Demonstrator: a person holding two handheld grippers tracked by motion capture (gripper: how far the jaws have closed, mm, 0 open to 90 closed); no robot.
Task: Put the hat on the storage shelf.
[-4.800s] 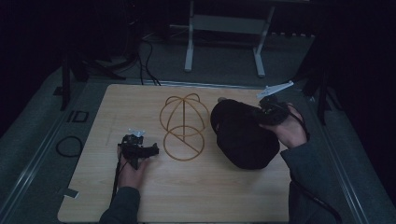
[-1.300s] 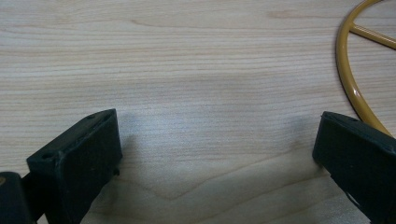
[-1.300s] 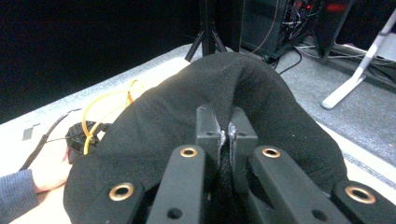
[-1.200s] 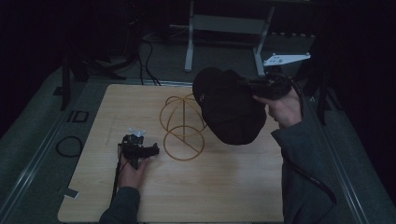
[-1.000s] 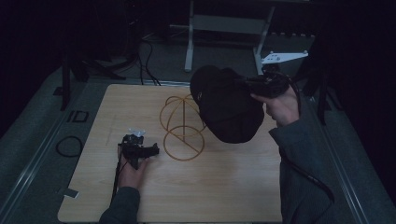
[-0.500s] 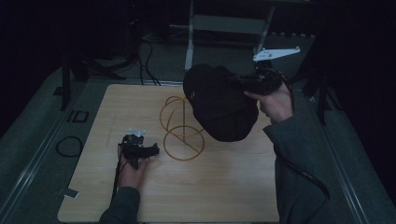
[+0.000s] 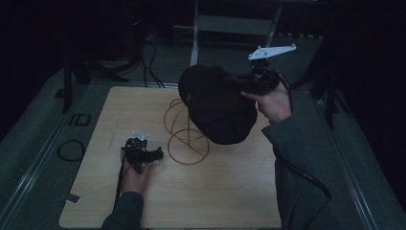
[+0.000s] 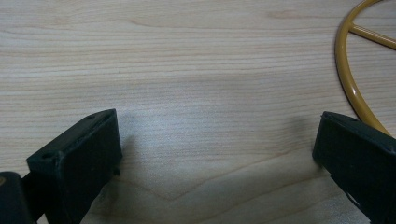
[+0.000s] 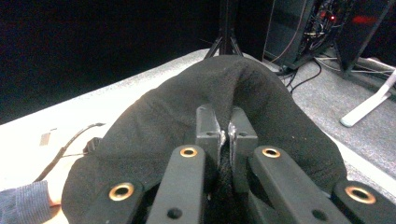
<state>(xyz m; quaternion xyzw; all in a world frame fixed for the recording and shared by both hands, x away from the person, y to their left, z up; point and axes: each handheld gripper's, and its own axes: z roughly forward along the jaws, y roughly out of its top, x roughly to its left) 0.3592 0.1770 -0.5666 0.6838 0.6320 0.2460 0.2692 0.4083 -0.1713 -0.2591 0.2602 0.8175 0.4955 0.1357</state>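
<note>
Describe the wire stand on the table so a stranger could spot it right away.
On the pale wooden table, look at the middle. The yellow wire stand rises from a flat ring into curved hoops, partly under the black hat held aloft. It is the table's one see-through, yellow thing.

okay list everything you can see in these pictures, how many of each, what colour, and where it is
Hat: one, black, held up in the air over the wire stand, pinched in the right gripper.
Wire hat stand: one, mustard yellow, on the middle of the table, its ring base flat on the wood.
Table: one, pale wood, in front of the person.
Cables: several, black, on the grey floor beyond the table.
Left gripper: one, black, low on the table's left, jaws wide apart beside the stand's base.
Right gripper: one, black with a grey plate on top, raised at the far right, jaws closed on the hat.
</note>
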